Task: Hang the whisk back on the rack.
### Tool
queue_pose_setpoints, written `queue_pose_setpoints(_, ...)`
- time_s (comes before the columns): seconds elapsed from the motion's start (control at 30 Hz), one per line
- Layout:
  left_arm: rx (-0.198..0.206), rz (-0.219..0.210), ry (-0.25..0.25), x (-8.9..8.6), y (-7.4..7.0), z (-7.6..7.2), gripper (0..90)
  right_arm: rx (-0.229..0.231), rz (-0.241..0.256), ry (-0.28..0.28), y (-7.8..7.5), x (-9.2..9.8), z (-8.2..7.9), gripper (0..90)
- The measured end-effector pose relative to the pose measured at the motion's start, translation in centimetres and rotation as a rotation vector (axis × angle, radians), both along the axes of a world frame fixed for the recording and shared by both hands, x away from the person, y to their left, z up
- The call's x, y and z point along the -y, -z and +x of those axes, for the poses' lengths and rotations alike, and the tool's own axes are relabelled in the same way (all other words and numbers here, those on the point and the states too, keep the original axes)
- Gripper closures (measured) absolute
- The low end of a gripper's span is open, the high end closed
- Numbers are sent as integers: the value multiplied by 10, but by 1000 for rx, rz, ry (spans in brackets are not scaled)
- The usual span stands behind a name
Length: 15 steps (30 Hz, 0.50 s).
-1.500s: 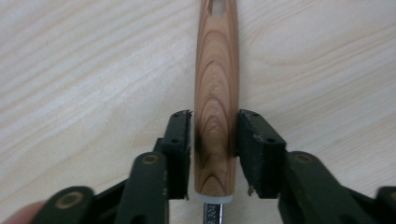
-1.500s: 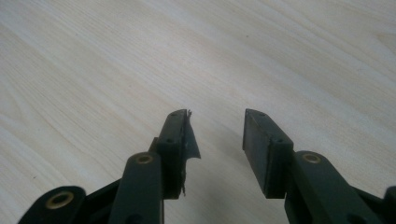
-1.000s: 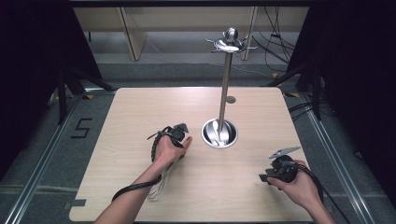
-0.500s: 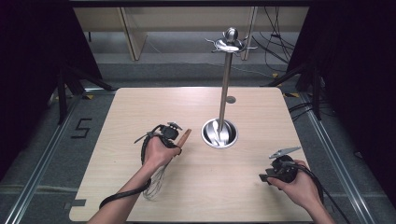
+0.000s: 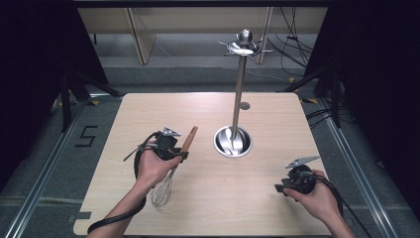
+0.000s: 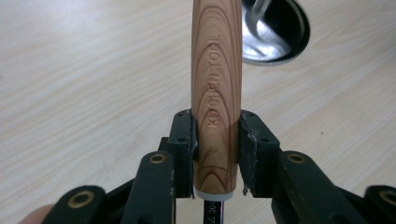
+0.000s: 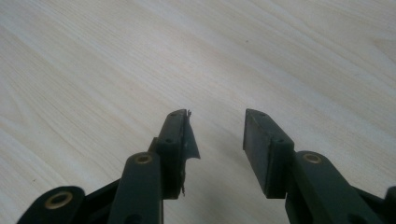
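The left gripper (image 6: 217, 154) has its jaws clamped tight, while the right gripper (image 7: 217, 140) rests with jaws parted, both hand-held.

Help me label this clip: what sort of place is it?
Probably a lab recording rig, not a kitchen: a bare light wooden table between black curtains, loose cables on the floor, handheld left gripper.

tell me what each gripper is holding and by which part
The left gripper grips the whisk near the lower end of its wooden handle. The right gripper is open, holding nothing.
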<state>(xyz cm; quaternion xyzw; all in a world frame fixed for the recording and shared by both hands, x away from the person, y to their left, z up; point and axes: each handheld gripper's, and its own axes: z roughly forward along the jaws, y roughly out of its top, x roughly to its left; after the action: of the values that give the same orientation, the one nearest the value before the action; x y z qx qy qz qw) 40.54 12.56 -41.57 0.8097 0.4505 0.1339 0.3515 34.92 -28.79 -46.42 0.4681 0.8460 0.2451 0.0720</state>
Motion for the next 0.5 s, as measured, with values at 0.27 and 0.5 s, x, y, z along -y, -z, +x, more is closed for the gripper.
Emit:
queue_pose_setpoints(0.27, 148, -80, 12, -6, -18, -9, 682, 14, 1, -2, 0, 0, 0, 603)
queue_pose_setpoints(0.5, 205, -126, 17, -2, -30, -13, 682, 25, 0, -17, 0, 0, 0, 596)
